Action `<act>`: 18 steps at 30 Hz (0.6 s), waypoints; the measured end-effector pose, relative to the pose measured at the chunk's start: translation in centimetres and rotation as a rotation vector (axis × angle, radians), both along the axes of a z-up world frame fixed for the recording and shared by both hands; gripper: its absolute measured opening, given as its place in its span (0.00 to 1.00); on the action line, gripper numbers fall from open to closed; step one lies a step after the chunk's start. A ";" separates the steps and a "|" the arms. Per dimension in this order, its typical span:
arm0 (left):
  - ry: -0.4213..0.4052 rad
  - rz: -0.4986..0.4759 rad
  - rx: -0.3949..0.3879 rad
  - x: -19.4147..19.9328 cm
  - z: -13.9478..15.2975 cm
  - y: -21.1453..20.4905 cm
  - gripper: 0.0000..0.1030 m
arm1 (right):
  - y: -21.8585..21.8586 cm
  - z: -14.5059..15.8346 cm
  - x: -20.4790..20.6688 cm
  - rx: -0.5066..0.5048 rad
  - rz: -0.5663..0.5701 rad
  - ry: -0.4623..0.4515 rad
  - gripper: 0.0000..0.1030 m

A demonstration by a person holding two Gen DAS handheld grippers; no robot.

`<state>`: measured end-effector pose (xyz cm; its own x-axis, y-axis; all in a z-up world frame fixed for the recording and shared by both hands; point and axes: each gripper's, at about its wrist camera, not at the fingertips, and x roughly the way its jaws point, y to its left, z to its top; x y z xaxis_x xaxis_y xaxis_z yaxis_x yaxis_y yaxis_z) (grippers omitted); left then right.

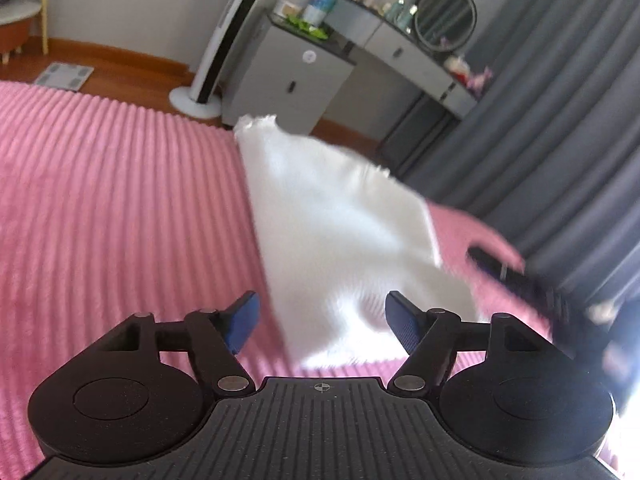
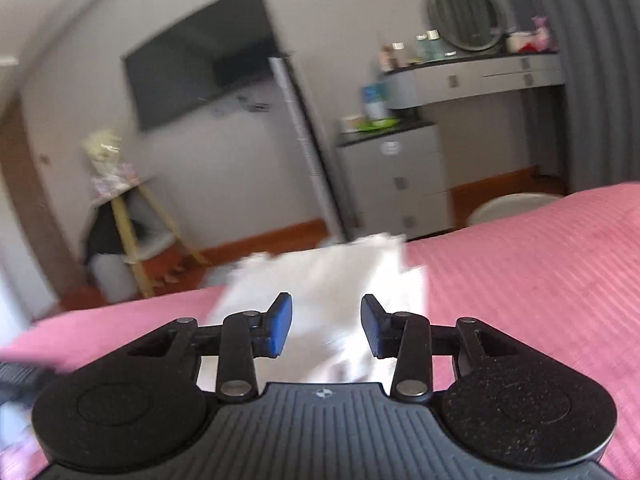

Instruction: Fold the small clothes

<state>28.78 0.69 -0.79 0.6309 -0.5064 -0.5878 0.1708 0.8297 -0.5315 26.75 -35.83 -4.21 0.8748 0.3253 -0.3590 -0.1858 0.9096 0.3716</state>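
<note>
A small white garment (image 1: 340, 224) lies on the pink ribbed bedspread (image 1: 120, 200), reaching toward the bed's far edge. My left gripper (image 1: 322, 326) is open and empty, just above the garment's near end. In the right wrist view the same white garment (image 2: 328, 280) lies ahead of my right gripper (image 2: 326, 328), which is open and empty over its near part. The right gripper's dark body (image 1: 520, 276) shows blurred at the right in the left wrist view.
Beyond the bed stand a white tower fan (image 1: 216, 56), a grey drawer cabinet (image 1: 288, 76), a grey dressing table with a round mirror (image 1: 444, 16) and grey curtains (image 1: 560, 120). A wall TV (image 2: 200, 60) and a yellow-legged side table (image 2: 132, 220) show on the left.
</note>
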 end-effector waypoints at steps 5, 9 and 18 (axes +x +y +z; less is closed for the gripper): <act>0.051 0.025 0.059 3.7 -0.5 -1.5 0.70 | 1.4 -0.2 1.3 0.035 0.116 0.073 0.20; 0.153 -0.007 0.079 5.2 -2.4 -2.6 0.66 | 1.5 -2.0 2.7 -0.105 0.075 0.188 0.08; 0.153 -0.004 0.059 5.6 -3.9 -2.3 0.76 | -0.8 -3.9 1.7 -0.032 0.081 0.222 0.00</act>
<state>34.36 -1.60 -4.73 0.5301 -0.4702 -0.7057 0.0946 0.8598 -0.5018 28.44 -36.65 -8.07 0.7448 0.3767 -0.5508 -0.1761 0.9071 0.3823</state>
